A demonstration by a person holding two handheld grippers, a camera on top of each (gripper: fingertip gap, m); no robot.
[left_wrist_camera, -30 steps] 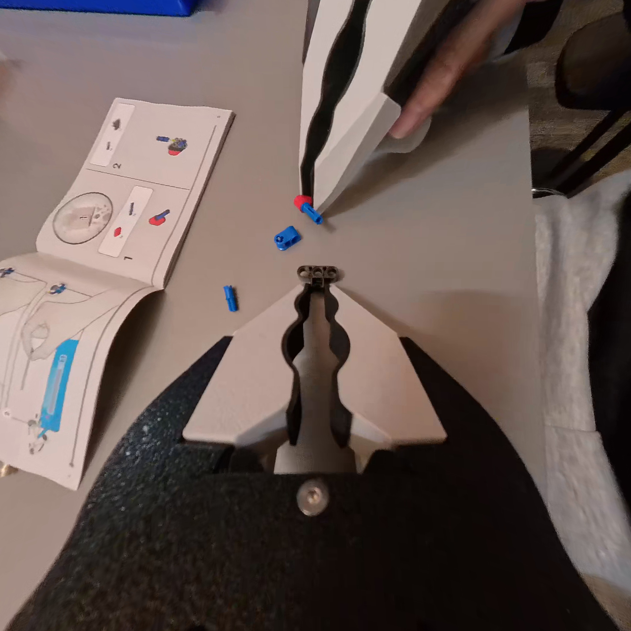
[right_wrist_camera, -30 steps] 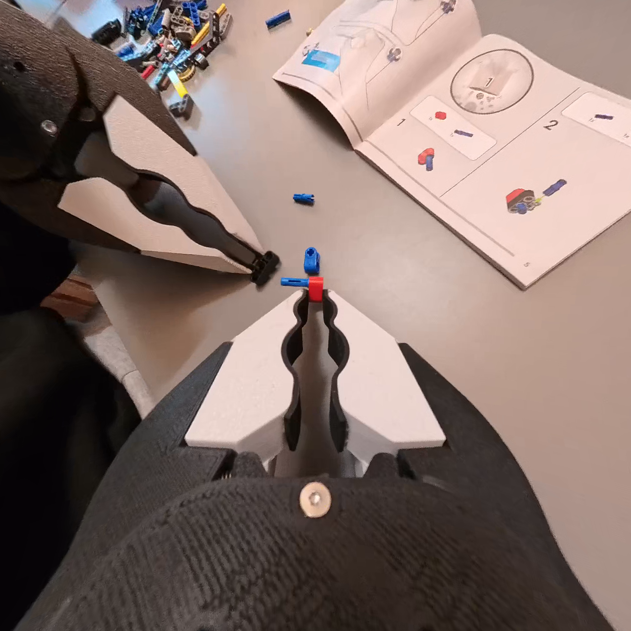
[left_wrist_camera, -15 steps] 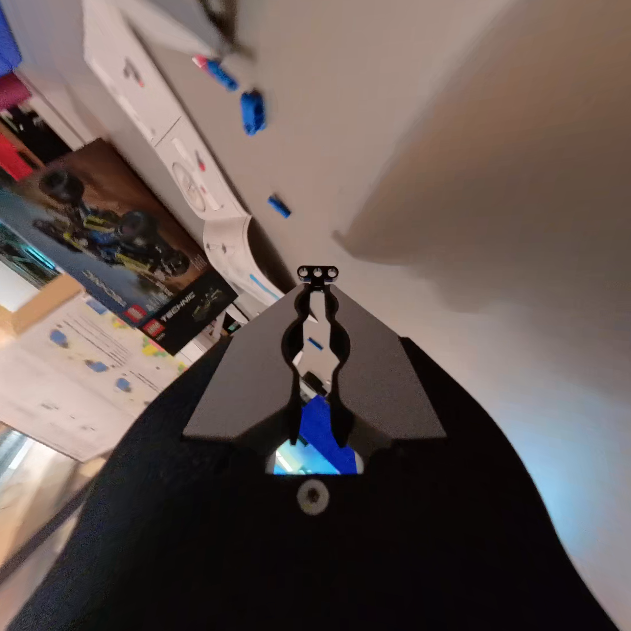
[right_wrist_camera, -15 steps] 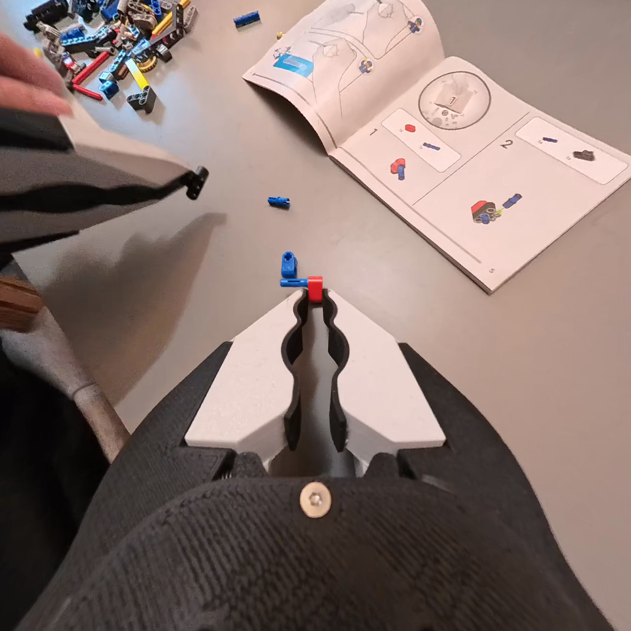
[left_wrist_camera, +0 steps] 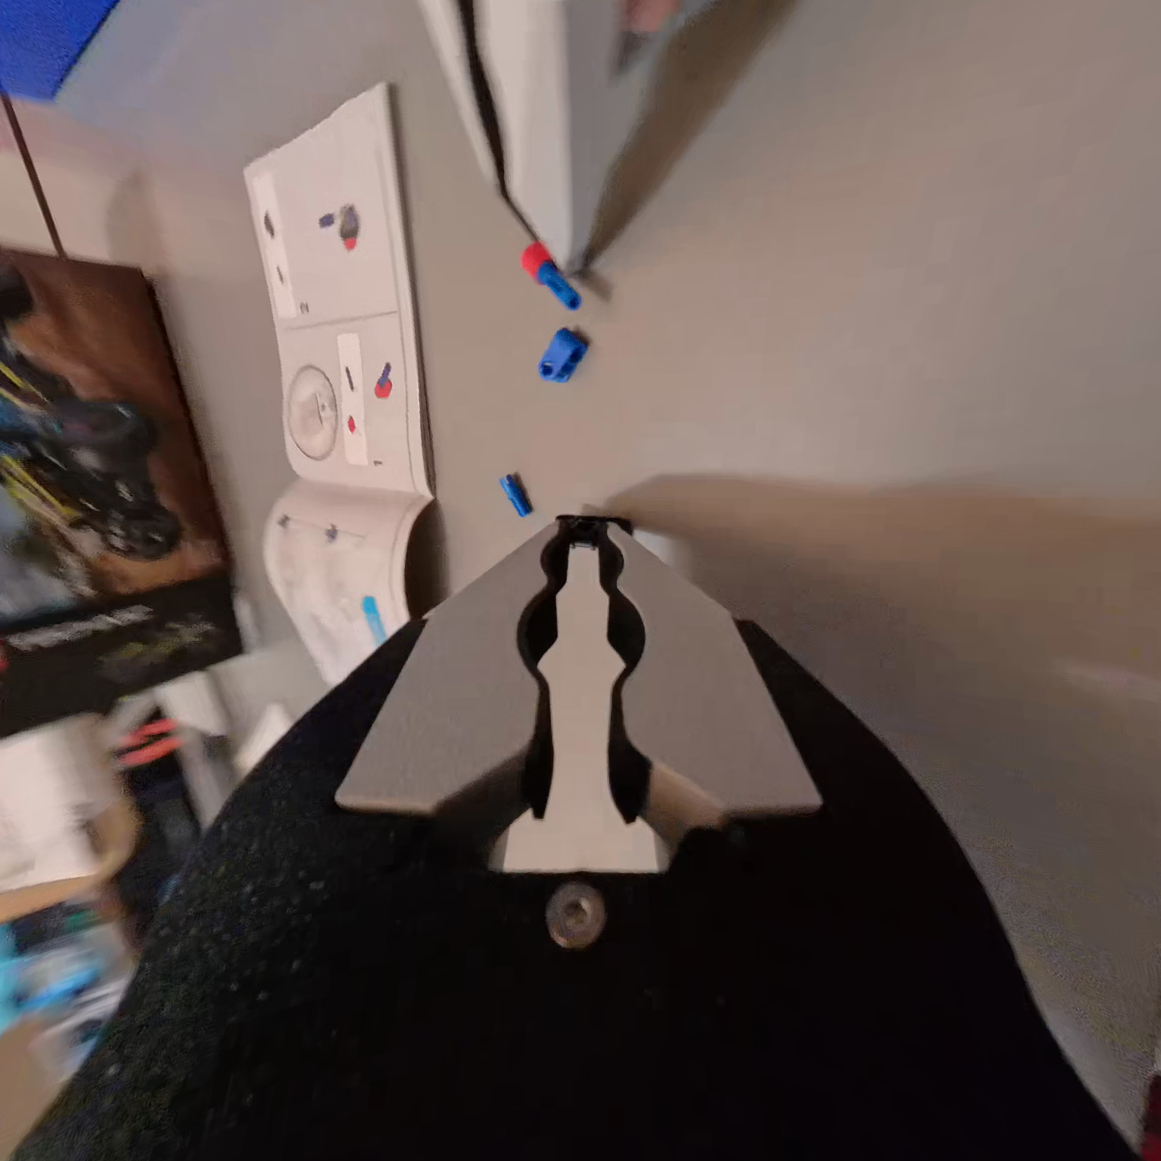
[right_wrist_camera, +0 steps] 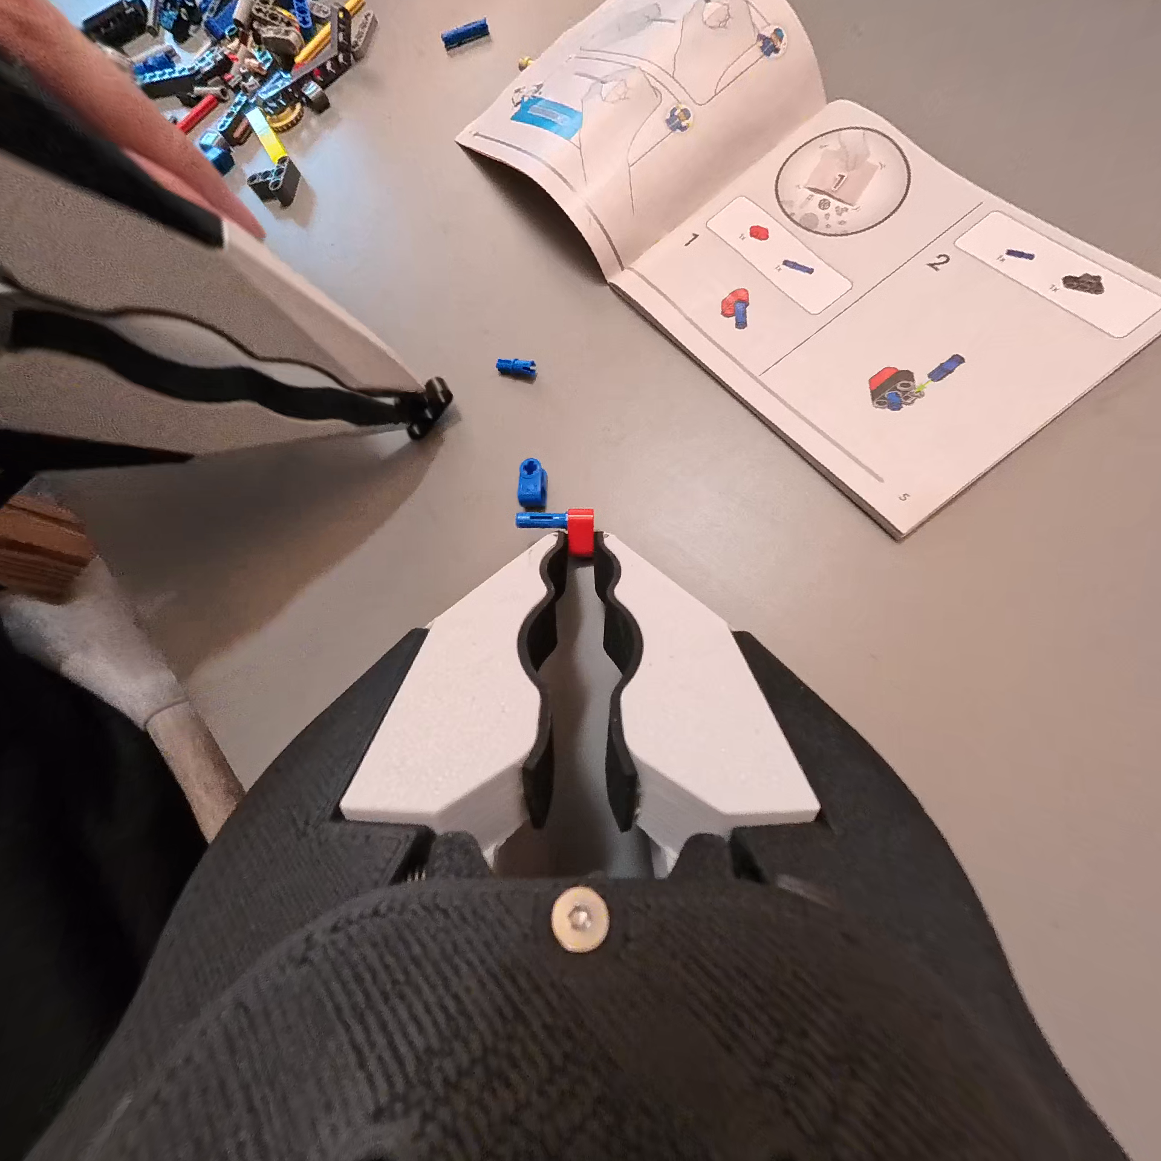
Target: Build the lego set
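Note:
My right gripper is shut on a red piece with a blue pin sticking out to its left, low over the grey table. My left gripper is shut on a small black three-hole piece, which also shows in the right wrist view at the tip of the left gripper, to the left of the red piece. A blue connector and a loose blue pin lie on the table between the two grippers. The left wrist view is blurred.
An open instruction booklet lies to the right of the parts. A pile of loose pieces sits at the far left. A box with a vehicle picture shows at the left. A hand holds the left gripper.
My left gripper, which had lifted and tilted with the black piece, has come back down near the table and closer to the red piece. My right gripper has stayed nearly still.

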